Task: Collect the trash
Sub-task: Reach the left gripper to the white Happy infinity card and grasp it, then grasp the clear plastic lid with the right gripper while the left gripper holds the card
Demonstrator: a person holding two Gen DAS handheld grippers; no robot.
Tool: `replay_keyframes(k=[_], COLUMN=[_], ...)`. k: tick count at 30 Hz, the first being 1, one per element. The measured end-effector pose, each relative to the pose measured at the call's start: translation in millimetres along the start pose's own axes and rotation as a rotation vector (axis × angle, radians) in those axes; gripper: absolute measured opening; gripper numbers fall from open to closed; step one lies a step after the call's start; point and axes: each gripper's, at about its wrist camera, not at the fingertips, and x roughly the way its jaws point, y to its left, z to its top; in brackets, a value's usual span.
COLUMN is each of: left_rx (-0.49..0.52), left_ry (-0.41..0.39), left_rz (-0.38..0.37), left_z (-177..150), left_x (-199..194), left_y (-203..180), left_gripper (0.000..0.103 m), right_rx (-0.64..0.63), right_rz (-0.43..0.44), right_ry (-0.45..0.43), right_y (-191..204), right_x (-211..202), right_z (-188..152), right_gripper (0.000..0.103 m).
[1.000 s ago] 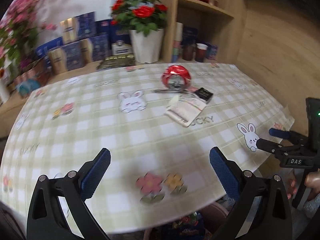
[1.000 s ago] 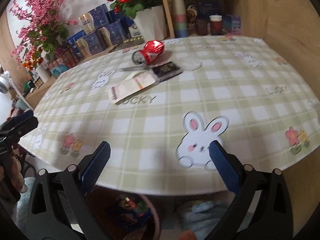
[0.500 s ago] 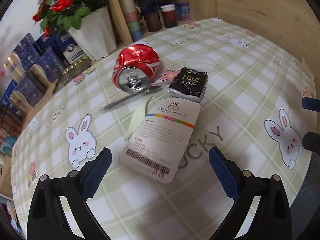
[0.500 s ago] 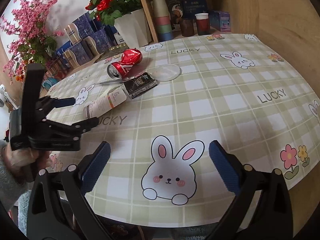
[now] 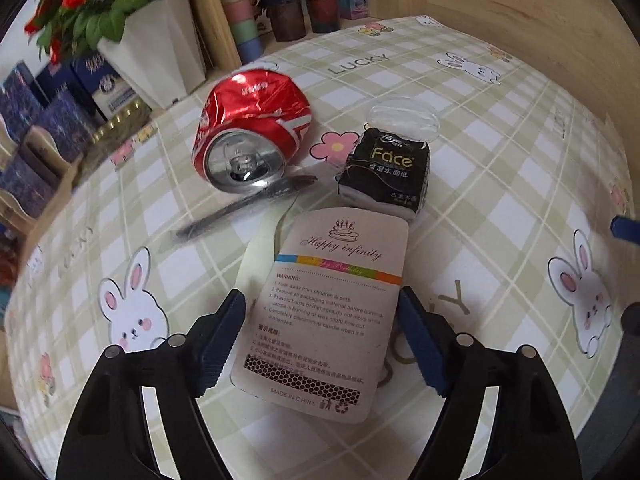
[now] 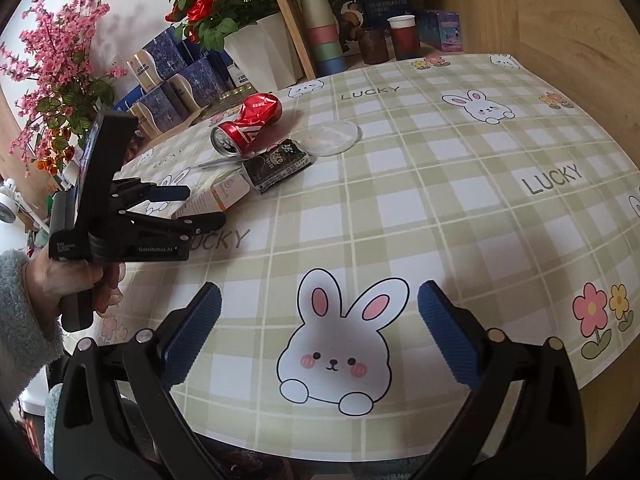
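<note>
A flat white candle box printed "Happy infinity" lies on the checked tablecloth. My left gripper straddles its near half. The jaws are closing, with a blue pad close beside each long edge and no clear pressure showing. Behind the box lie a crushed red can, a black pen, a black "Face" tissue pack and a clear plastic lid. In the right wrist view a hand holds the left gripper at the box. My right gripper hangs open over a bunny print, holding nothing.
A white pot of red roses, stacked paper cups, dark cups and blue boxes line the back. A wooden wall closes the right side. Pink blossoms stand at the left. The table's rounded front edge is near my right gripper.
My left gripper has swept forward and down from the table's edge to the white box, and its jaws have narrowed around it. The right gripper shifted slightly, then held still.
</note>
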Motion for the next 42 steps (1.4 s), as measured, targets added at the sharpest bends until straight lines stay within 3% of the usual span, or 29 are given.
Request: replay_keyframes(k=[3,5,12,15,20,22,23,27,32,42], left_rx=[-0.003,-0.040,-0.214,-0.300,-0.365,-0.390,-0.408,-0.477,-0.547,-0.594], left_ry=[0.008,0.021,-0.098,-0.148,-0.199,-0.214,-0.224,-0.252,-0.255,-0.282], left_rz=[-0.037,-0.056,-0.205,-0.226,-0.159,-0.133,-0.123,-0.107,-0.100,-0.076], left_z=[-3,-5,-25,-42,-78,-92,-98,-121,-144,-164], left_x=[-2,-8,-69,-97,-128,-135,-139,-144,-138,-143], left_y=[2,5,34,49,68,75,81,97,109,118], left_gripper=[0.071,0.061,0.059,0.059,0.059,0.059,0.059,0.059,0.059,0.059], right_rx=[-0.008,-0.012,-0.034,-0.036,-0.054,-0.070,-0.084,-0.092,0.048,0.159], right_rz=[0.001,0.002,0.005,0.015,0.059,0.073,0.063,-0.023,-0.085,-0.246], right_ry=[-0.001,-0.004,-0.012,-0.015,-0.009,-0.007,-0.007,-0.049,-0.001,0.057], right_y=[2,4,8,13,18,16,15,5,-13,-1], right_x=[-2,-5,-12,-13,-5,3,8,37,97,158], right_z=[0,1,9,10,25,43,53,91,135,162], right_gripper=[0.097,0.097,0.097,0.097,0.097,0.092,0.088,0.088,0.088,0.086])
